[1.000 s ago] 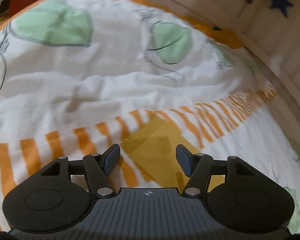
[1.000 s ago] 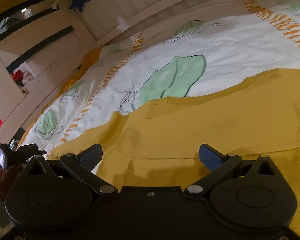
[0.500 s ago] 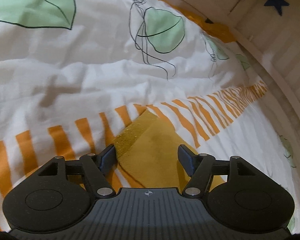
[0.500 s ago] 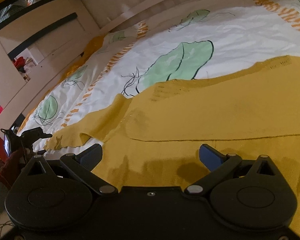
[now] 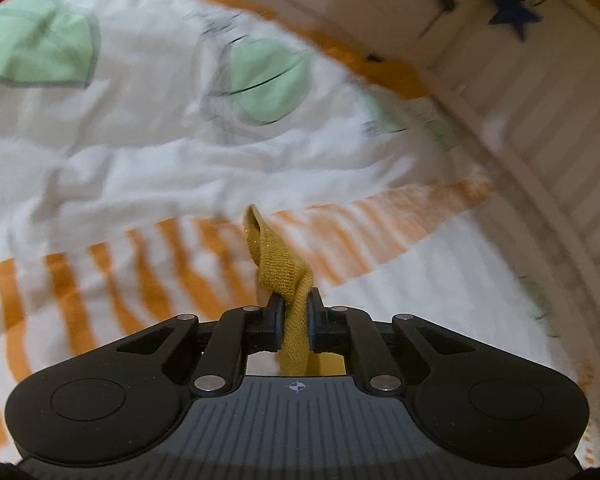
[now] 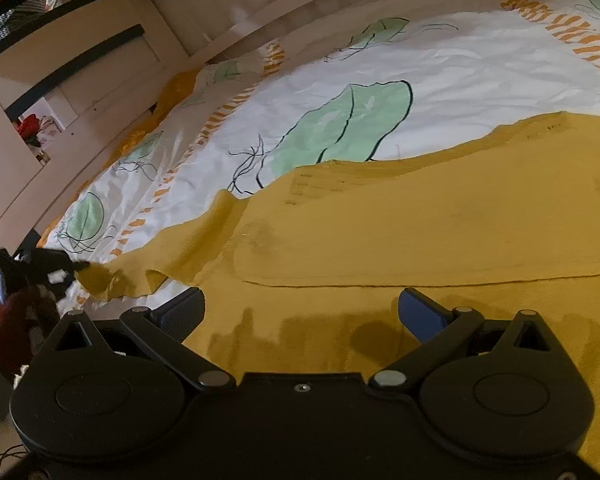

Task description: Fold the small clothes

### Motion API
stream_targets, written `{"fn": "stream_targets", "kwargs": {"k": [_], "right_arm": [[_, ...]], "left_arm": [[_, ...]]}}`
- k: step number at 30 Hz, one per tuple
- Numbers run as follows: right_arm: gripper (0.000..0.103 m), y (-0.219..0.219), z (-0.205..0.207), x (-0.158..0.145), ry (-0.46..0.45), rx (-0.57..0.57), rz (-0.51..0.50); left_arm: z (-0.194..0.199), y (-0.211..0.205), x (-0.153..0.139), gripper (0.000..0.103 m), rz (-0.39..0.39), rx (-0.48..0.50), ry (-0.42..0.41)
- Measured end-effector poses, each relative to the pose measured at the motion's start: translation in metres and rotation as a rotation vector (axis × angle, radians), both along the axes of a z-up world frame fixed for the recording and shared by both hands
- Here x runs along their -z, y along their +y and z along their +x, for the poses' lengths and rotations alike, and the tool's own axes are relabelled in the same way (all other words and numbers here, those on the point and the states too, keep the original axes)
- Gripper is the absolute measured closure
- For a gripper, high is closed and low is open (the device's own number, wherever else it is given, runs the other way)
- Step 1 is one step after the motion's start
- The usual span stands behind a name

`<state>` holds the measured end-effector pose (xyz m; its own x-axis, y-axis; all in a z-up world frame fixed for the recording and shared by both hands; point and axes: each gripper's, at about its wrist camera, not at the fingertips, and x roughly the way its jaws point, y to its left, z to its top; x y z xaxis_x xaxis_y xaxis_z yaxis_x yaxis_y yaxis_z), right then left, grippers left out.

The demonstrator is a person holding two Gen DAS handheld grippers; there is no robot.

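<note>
The mustard-yellow knit garment [image 6: 420, 232] lies spread flat on the bed, over a white bedspread [image 6: 440, 68] printed with green leaves and bands of orange stripes. In the right wrist view its body fills the near part of the bed, with a long seam or fold line running across it, and one sleeve [image 6: 172, 264] trails off toward the left edge of the bed, its end rumpled.

The left gripper [image 5: 294, 316] has just been closing and now pinches the sleeve cuff [image 5: 280, 264] between its pads; the cuff stands bunched upright above the jaws, and more knit hangs down between the fingers. In the right wrist view that same gripper is probably the dark shape [image 6: 48, 264] at the sleeve's end, though it is too small and dim there to be sure.

The right gripper [image 6: 300, 316] hovers over the near part of the garment with its jaws spread wide and nothing between the blue pads [image 6: 420, 314].

Beyond the far edge of the bed runs a pale slatted bed frame [image 6: 284, 4], with a dark blue star [image 5: 514, 12] hanging on it near the corner.
</note>
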<state>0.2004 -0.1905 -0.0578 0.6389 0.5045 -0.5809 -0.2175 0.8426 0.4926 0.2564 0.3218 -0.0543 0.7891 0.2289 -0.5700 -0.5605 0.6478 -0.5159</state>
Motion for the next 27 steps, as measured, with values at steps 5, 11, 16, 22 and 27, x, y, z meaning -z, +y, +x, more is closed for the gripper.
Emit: {"fn": "stream_targets", "kwargs": {"k": [5, 11, 16, 22, 27], "right_arm": [[0.000, -0.005, 0.004, 0.001, 0.017, 0.007, -0.010], [0.000, -0.018, 0.011, -0.007, 0.020, 0.005, -0.006], [0.000, -0.041, 0.018, -0.021, 0.008, 0.081, 0.003], [0.000, -0.077, 0.028, -0.035, -0.009, 0.178, -0.023], [0.000, -0.115, 0.034, -0.040, 0.003, 0.292, -0.005]], "left_arm": [[0.006, -0.043, -0.034, 0.093, 0.025, 0.103, -0.095], [0.015, -0.112, -0.062, 0.093, 0.090, 0.265, -0.133], [0.028, -0.174, -0.082, 0.093, 0.050, 0.400, -0.153], [0.049, -0.262, -0.103, 0.093, 0.035, 0.572, -0.202], [0.061, -0.334, -0.109, 0.093, 0.016, 0.700, -0.239]]}}
